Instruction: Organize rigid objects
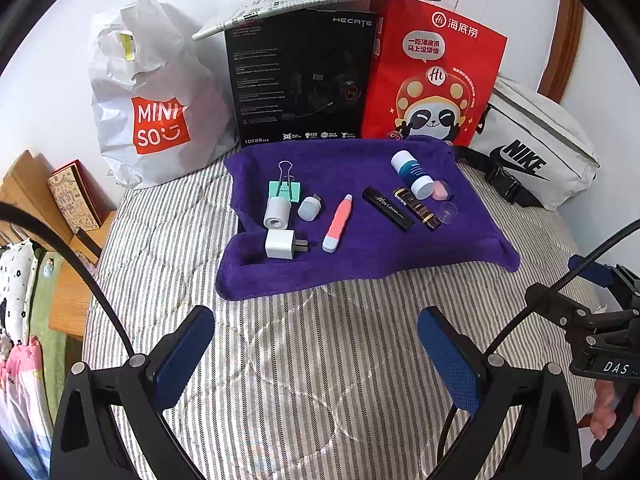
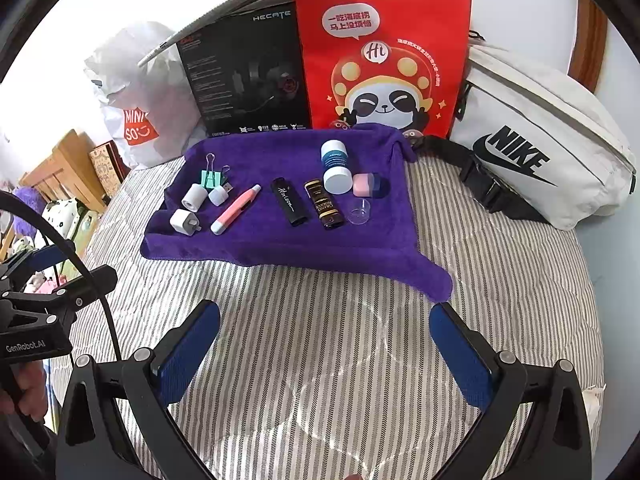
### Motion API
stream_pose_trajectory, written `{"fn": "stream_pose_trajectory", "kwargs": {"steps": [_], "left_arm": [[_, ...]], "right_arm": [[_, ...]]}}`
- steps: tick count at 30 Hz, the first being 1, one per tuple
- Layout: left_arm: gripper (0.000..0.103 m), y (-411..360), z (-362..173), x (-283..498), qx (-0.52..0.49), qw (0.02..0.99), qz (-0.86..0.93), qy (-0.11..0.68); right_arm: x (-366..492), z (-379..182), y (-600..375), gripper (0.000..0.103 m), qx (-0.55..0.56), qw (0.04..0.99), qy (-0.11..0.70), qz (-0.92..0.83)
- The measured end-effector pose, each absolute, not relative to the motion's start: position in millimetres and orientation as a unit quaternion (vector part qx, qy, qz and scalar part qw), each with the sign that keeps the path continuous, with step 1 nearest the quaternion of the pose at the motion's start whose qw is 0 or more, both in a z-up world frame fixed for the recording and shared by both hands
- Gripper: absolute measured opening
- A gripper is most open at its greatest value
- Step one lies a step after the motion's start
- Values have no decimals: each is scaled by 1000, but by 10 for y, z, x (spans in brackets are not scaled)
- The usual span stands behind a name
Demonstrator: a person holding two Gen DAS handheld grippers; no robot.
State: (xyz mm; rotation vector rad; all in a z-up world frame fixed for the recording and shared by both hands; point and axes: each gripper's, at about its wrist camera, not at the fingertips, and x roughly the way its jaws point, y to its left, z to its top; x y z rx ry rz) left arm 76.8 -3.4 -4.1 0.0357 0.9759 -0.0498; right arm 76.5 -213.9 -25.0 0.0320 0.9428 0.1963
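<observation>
Both tongs agape, short of towel-borne objects ahead.

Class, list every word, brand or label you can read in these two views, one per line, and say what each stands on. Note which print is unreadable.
"MINISO": white plastic bag
"HECATE", "EDIFIER": black box; its small print is too small to read
"海底捞", "Hi": red paper bag
"NIKE": white waist bag
"Horizon": black stick
"GRAND RESERVE": brown tube
"GenRobot.AI": left gripper
Blue-and-white bottle label: blurred
</observation>
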Motion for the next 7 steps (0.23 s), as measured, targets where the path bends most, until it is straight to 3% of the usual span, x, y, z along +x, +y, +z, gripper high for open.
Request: {"fn": "stream_pose_trajectory", "kwargs": {"steps": [7], "left_arm": [[103,-31,-39,768,17,884,-23,467]], "right_arm": [[767,-250,-2141,103,18,886,454,93]]}}
